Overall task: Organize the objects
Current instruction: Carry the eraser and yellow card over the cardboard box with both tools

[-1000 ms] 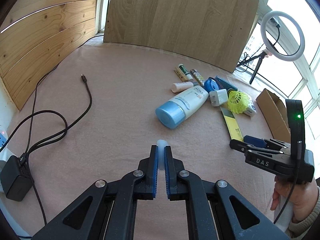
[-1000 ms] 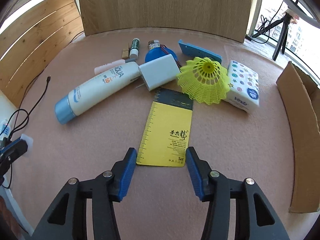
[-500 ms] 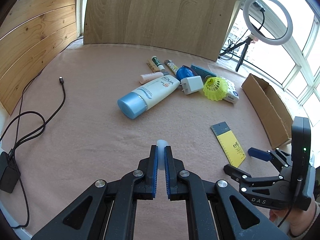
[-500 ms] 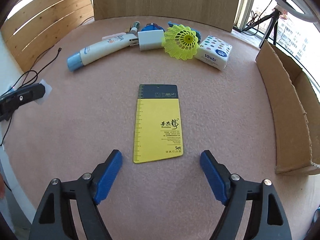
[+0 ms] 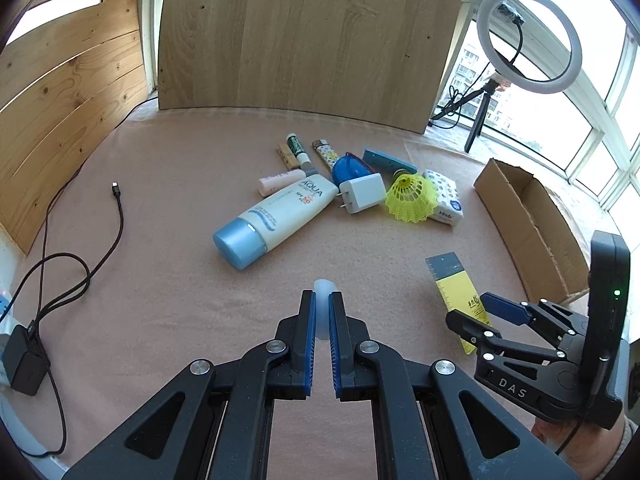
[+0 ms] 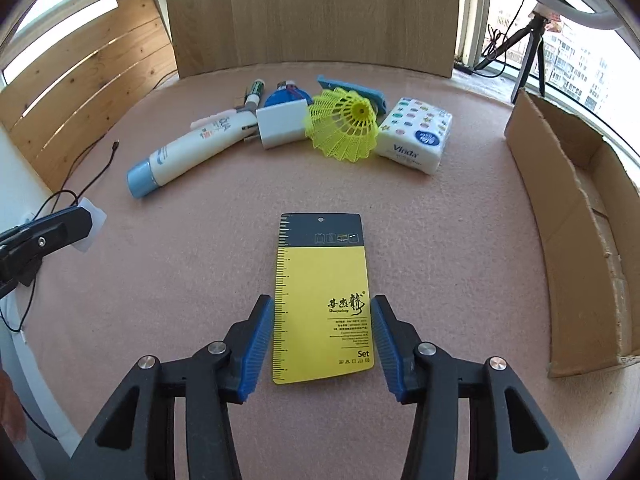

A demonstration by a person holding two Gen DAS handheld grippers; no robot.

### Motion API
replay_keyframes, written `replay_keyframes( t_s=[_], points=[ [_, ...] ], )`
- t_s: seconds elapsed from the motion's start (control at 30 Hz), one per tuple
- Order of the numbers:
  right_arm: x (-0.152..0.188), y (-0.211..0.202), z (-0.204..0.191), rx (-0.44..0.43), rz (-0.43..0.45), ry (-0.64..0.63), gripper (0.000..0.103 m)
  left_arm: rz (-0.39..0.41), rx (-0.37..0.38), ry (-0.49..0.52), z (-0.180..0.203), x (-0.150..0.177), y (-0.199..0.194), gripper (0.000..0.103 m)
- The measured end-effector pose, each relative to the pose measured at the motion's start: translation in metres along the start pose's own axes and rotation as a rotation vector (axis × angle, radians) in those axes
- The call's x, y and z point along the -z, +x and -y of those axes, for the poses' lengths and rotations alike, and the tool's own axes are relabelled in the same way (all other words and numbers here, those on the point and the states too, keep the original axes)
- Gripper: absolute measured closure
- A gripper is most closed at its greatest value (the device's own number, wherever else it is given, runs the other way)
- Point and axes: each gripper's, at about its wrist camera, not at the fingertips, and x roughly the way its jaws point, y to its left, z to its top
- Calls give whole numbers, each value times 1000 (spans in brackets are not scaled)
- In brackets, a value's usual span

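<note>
The left gripper (image 5: 322, 312) sits at the near left, its jaws pressed together on a small translucent white piece (image 5: 322, 287) that pokes out past the blue pads. It hangs over bare pink cloth (image 5: 180, 184), and nothing else lies under it.

Moving right, the loose heap lies far across the cloth: the sunscreen tube (image 6: 188, 151) on its side, then the white charger plug (image 6: 282, 125), the yellow shuttlecock (image 6: 344, 126) and the tissue pack (image 6: 416, 139), all crowded together and touching.

Next comes the one that matters, the yellow card (image 6: 322, 300), flat on the cloth and well apart from the heap. Its long axis runs near to far, straight along the line of the right gripper (image 6: 322, 334), dark end far, yellow end near. The right gripper straddles the near half, one blue pad on each long edge, jaws closing, with the card between them but slim gaps showing on both sides, so no pinch yet. This gripper is plainly the nearer one to the card.

Far right stands the open cardboard box (image 6: 560, 216), beside the card's right side and likely its destination.
</note>
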Motion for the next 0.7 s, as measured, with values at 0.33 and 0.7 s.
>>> replay_keyframes(
  t_s=[0.33, 0.7],
  points=[
    [-24, -80, 17, -37, 192, -37, 58, 76, -33, 60, 61, -31, -37, 96],
    [-19, -100, 88, -80, 263, -51, 58, 129, -60, 110, 164, -48, -33, 96]
  ],
)
